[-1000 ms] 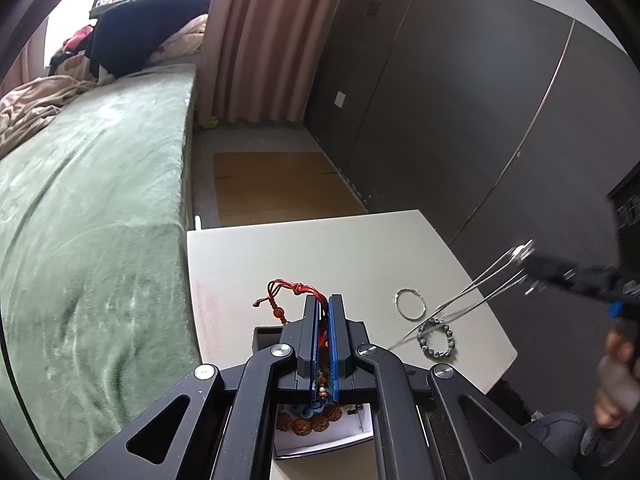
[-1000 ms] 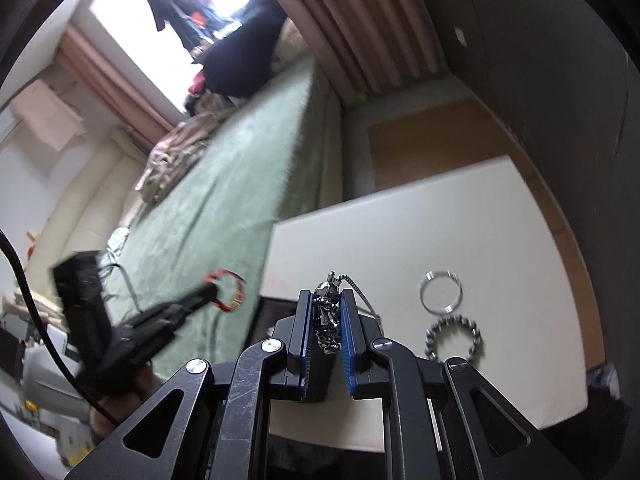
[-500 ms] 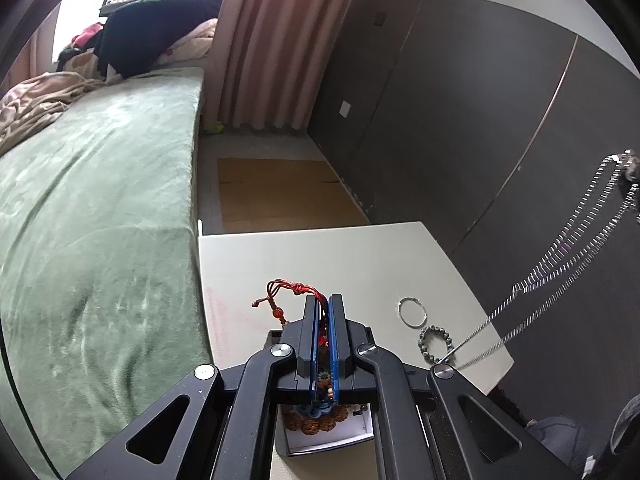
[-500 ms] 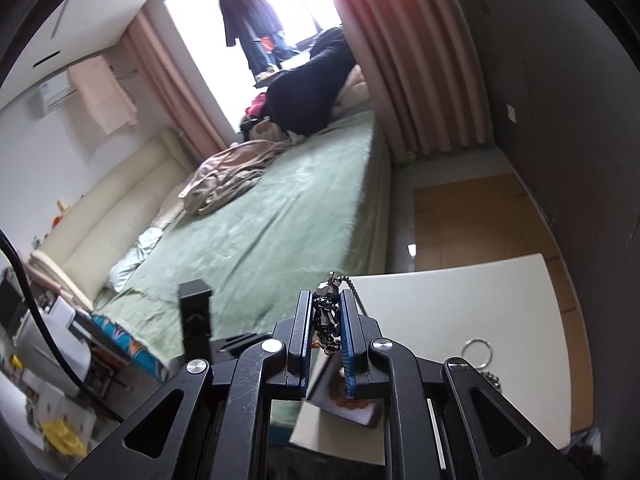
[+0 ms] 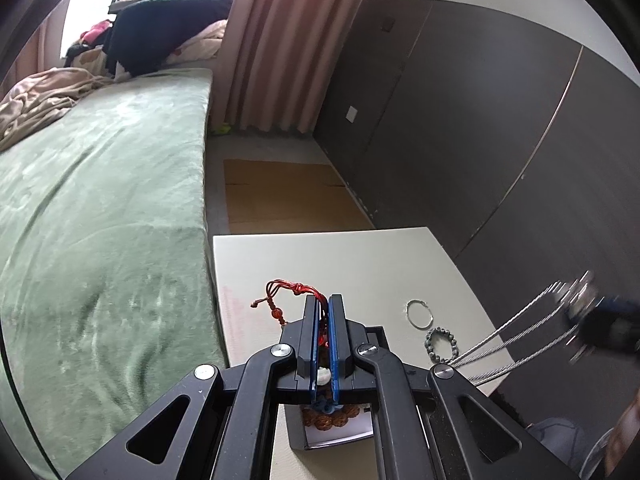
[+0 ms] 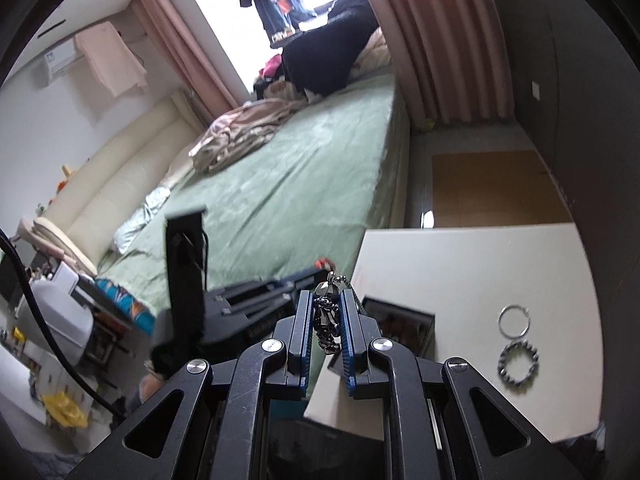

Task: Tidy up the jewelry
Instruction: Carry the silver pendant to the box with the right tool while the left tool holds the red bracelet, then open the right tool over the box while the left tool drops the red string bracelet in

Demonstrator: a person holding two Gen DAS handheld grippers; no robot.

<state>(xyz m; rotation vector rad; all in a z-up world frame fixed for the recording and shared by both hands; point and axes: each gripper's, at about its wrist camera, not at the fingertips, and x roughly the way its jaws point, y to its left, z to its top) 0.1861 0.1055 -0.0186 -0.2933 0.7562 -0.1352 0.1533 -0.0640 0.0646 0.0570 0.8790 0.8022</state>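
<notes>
both claws clamped on jewelry above the table

the left claw (image 5: pixel 324 300) was pinched nearly closed on a red-corded bead bracelet (image 5: pixel 294 292) over the dark box (image 6: pixel 404 326). the right claw (image 6: pixel 327 300) gripped a dark pendant (image 6: pixel 327 320), its silver chain (image 5: pixel 516 332) hanging taut. the ring (image 6: pixel 514 320) and grey bead bracelet (image 6: pixel 516 364) lay on the table (image 6: pixel 480 264). since a second earlier, the right claw had swung and rolled; the left barely moved.

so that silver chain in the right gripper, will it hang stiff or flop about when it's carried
Probably floppy: the silver chain trails from the right gripper in long loose strands. It will likely swing and could snag the beaded bracelet its strands pass over. The bunched links look securely pinched.
</notes>
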